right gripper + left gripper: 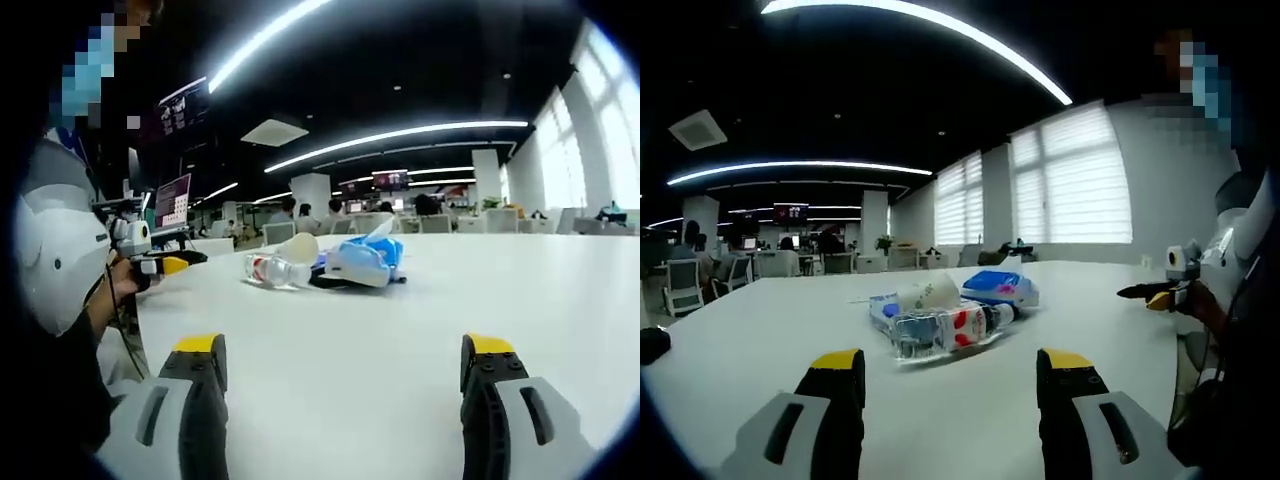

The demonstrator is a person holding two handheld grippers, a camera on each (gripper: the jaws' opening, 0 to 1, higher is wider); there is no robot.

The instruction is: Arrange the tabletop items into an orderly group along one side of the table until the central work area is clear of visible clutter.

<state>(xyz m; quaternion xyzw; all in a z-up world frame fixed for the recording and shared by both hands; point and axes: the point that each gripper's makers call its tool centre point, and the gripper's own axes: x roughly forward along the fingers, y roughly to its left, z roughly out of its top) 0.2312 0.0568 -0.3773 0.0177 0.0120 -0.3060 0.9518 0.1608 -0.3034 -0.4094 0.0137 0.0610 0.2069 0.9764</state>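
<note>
The clutter sits as one small heap near the middle of the broad white table point(760, 350): a clear plastic water bottle with a red-and-white label point(940, 330) lies on its side at the front, a white paper cup point(930, 293) lies tipped over just behind it and touching the pile, and a blue-and-white soft plastic pack point(1000, 288) rests beside them on the window side. In the right gripper view the same bottle point(275, 269), cup point(298, 248) and blue pack point(362, 260) appear from the opposite side, which suggests the person holds the two tools on either flank of the heap so both can close in on it. The left gripper point(952, 385) hovers low over bare tabletop short of the bottle, its yellow-tipped jaws spread wide and holding nothing; the right gripper point(342, 385) is likewise spread and empty, farther from the pile. This wide spread probably suits the bottle's thick body. The heap lies centrally, so the tidying along one edge seems not yet begun.
</note>
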